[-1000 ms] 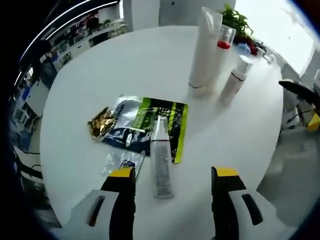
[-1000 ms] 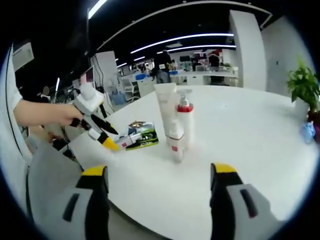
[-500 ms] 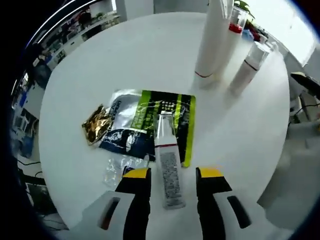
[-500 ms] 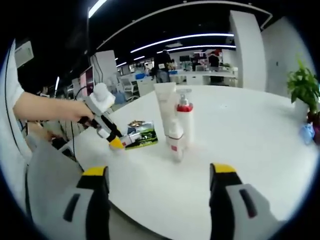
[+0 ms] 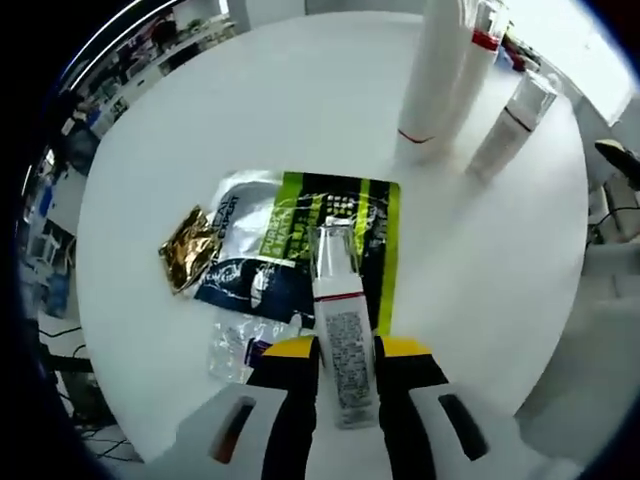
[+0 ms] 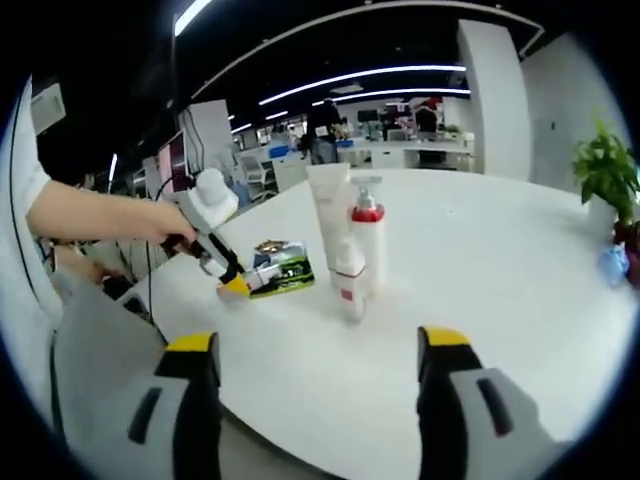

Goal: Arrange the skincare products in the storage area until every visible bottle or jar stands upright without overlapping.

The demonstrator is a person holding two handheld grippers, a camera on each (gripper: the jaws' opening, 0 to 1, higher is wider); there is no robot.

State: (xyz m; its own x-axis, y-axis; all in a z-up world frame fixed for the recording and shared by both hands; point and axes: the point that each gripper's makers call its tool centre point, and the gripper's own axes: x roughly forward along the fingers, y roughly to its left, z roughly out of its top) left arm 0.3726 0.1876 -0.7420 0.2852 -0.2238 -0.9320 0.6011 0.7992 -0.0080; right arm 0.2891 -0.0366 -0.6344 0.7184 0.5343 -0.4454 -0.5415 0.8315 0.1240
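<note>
Left gripper view: the left gripper [image 5: 345, 350] is clamped on a small lying bottle [image 5: 340, 330], whose clear cap end rests on a green sachet [image 5: 345, 225] (a gold packet [image 5: 188, 247] lies to its left) on the round white table [image 5: 250, 100]. Far right on the table stand a tall white tube [image 5: 435, 70], a red-collared pump bottle [image 5: 478, 50] and a small spray bottle [image 5: 512, 125], all upright. Right gripper view: the right gripper [image 6: 318, 350] hangs spread wide, grasping nothing, near the table's edge.

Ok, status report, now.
Left gripper shut on the lying bottle. Right gripper open, holding nothing. Bottle lies across sachets; three containers stand upright.
</note>
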